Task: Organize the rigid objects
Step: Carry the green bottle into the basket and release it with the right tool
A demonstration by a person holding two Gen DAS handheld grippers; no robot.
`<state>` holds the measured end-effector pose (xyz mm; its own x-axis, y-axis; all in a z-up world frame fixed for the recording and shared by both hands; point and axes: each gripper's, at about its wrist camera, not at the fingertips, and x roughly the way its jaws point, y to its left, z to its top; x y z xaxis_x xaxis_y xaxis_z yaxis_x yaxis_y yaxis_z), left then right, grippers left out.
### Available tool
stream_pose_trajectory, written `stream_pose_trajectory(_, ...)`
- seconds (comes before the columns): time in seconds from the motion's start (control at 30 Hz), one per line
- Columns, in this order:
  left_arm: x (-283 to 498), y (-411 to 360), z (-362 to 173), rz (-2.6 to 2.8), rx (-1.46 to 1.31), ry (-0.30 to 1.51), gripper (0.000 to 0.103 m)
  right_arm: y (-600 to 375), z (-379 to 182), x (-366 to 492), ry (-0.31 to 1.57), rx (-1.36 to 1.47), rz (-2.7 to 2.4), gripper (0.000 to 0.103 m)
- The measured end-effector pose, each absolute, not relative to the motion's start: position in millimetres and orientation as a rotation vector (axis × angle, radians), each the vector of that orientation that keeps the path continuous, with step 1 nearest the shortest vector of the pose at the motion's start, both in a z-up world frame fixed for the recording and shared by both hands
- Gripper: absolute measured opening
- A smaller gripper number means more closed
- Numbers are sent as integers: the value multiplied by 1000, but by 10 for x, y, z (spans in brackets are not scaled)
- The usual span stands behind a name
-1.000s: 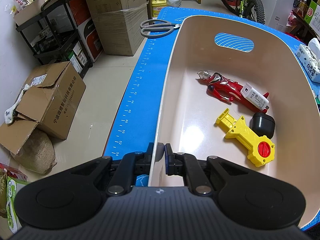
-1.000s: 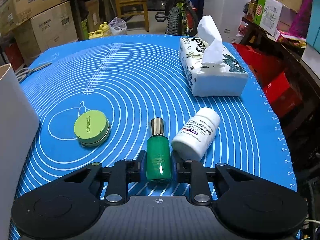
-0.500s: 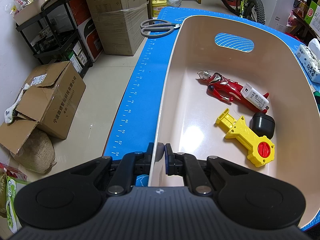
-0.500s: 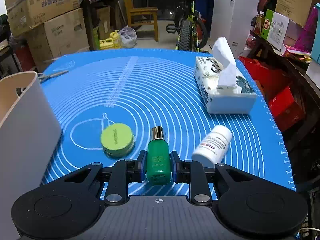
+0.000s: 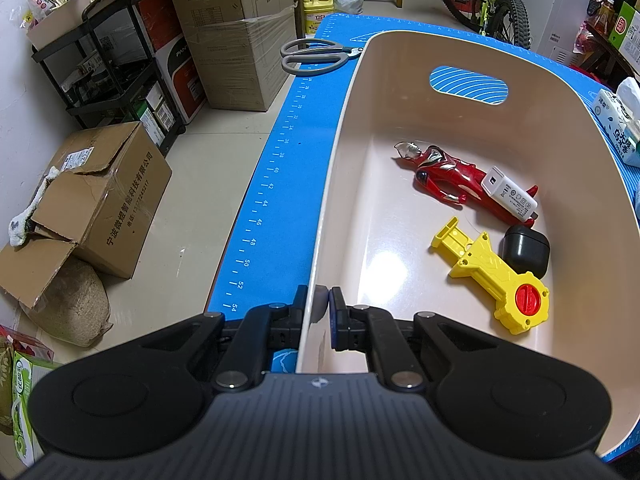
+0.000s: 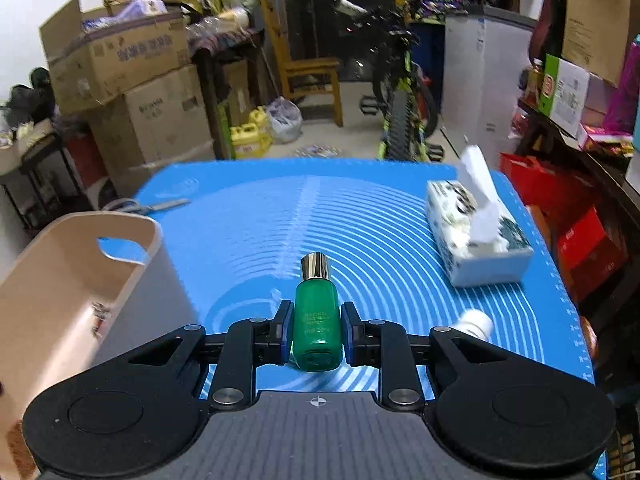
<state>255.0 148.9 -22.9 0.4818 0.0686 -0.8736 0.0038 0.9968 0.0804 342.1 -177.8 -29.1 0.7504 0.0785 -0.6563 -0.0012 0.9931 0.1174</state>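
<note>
The left hand-held gripper (image 5: 323, 312) is pinching the near rim of the bin (image 5: 344, 128), probably steadying it. The right hand-held gripper (image 6: 316, 330) is clamping the green bottle (image 6: 318, 320) just right of the bin, above the counter (image 6: 360, 216), likely to drop it in beside the toys.

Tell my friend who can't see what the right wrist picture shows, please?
The right tongs grip a green bottle with a gold cap above a blue mat. A beige bin sits at left, a tissue box at right.
</note>
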Motion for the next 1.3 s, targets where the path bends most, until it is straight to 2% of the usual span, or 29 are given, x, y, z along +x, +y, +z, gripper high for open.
stream_pose_trajectory(0.33, 2551, 1485, -230, 39, 75, 1068, 12, -1243, 95, 3322, 620, 133, 196, 34)
stream_pose_trajectory(0.6, 2552, 1490, -230, 39, 75, 1068, 12, -653, 150, 3350, 613, 94, 314, 34)
stream_pose_trajectory(0.93, 2553, 1485, -230, 40, 75, 1068, 12, 36, -39, 3315, 710, -57, 412, 34)
stream_pose_trajectory(1.3, 2554, 1485, -230, 40, 74, 1068, 12, 319, -287, 3286, 864, -199, 446, 34)
